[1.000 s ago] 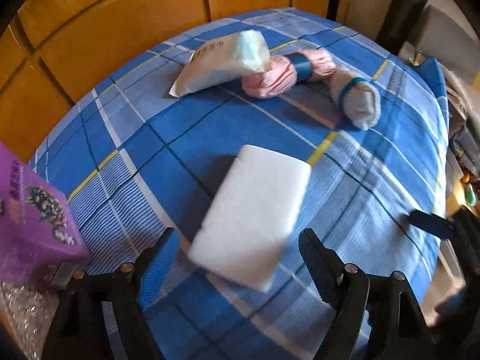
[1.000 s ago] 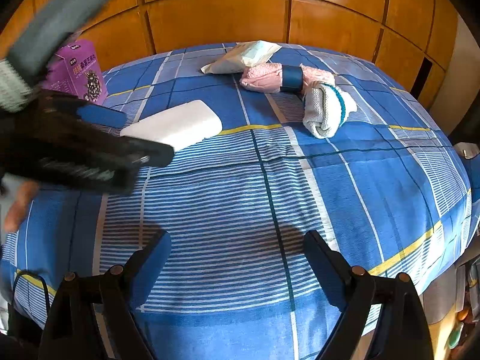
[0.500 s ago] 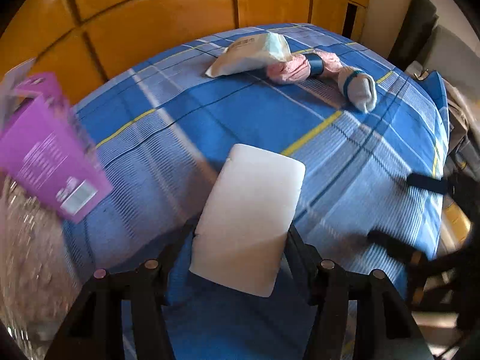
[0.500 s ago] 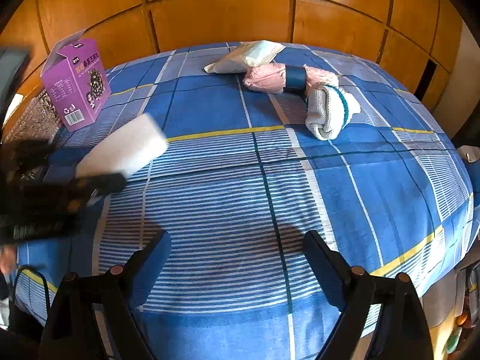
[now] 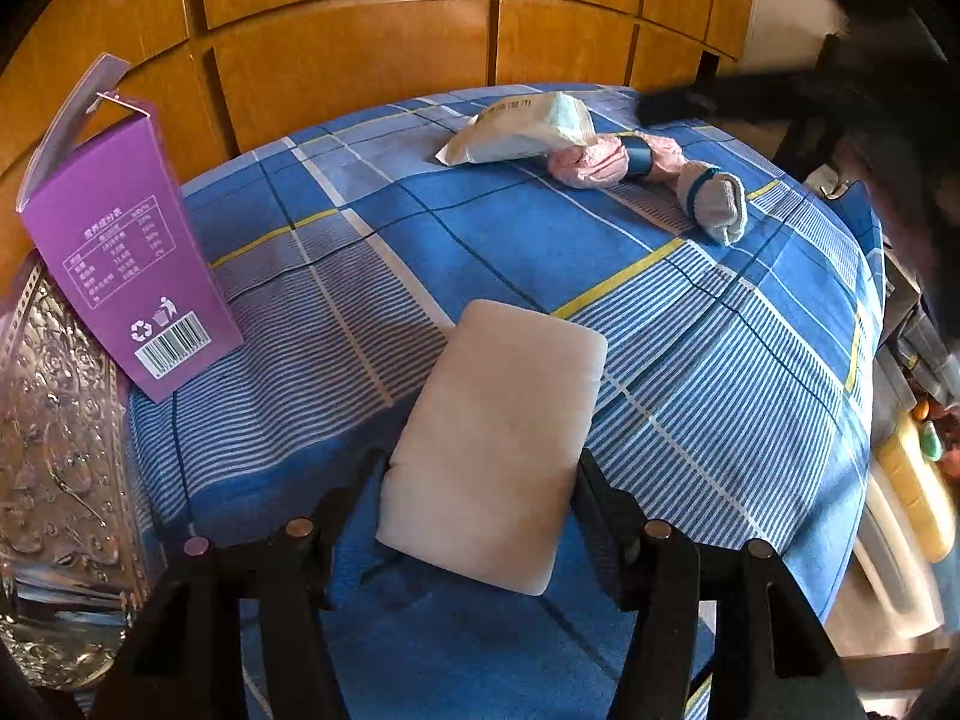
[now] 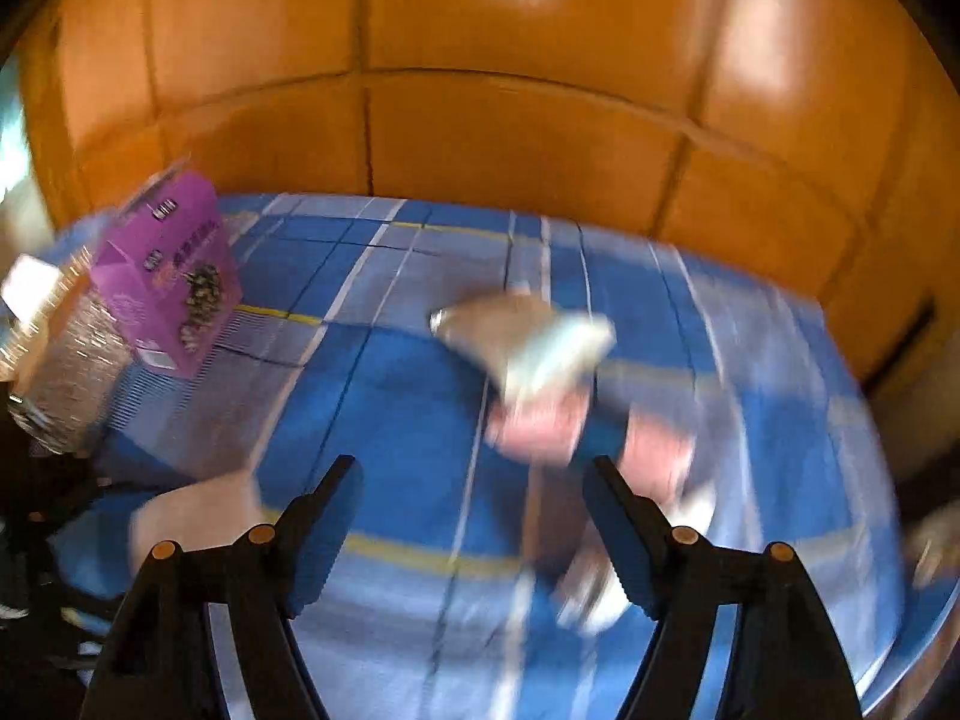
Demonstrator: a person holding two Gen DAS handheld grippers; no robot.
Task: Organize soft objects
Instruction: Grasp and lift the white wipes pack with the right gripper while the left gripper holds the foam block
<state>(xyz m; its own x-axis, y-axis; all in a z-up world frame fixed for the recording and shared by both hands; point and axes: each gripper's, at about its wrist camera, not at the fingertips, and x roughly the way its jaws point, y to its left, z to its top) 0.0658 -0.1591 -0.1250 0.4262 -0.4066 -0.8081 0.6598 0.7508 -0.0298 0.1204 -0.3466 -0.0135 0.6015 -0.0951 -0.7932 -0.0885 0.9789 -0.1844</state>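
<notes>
My left gripper [image 5: 480,474] is shut on a white soft block [image 5: 492,438] and holds it just above the blue plaid cloth [image 5: 540,252]. At the far side lie a tissue pack [image 5: 522,129], a pink roll with a blue band [image 5: 600,162] and a grey roll with a blue band [image 5: 714,210]. The right wrist view is blurred by motion. In it my right gripper [image 6: 474,468] hangs over the cloth with its jaws closing and nothing between them. The pink roll [image 6: 540,426] and tissue pack [image 6: 528,336] lie just beyond its fingertips.
A purple carton [image 5: 120,240] stands upright at the left, beside an embossed silver container [image 5: 54,450]. Wooden panelling [image 5: 360,60] runs behind the table. The cloth's edge drops off at the right, with clutter [image 5: 912,462] below it.
My left gripper shut on the white block and carried it left, toward the purple carton. My right gripper rose and swung in over the pink roll and tissue pack, its jaws narrowing.
</notes>
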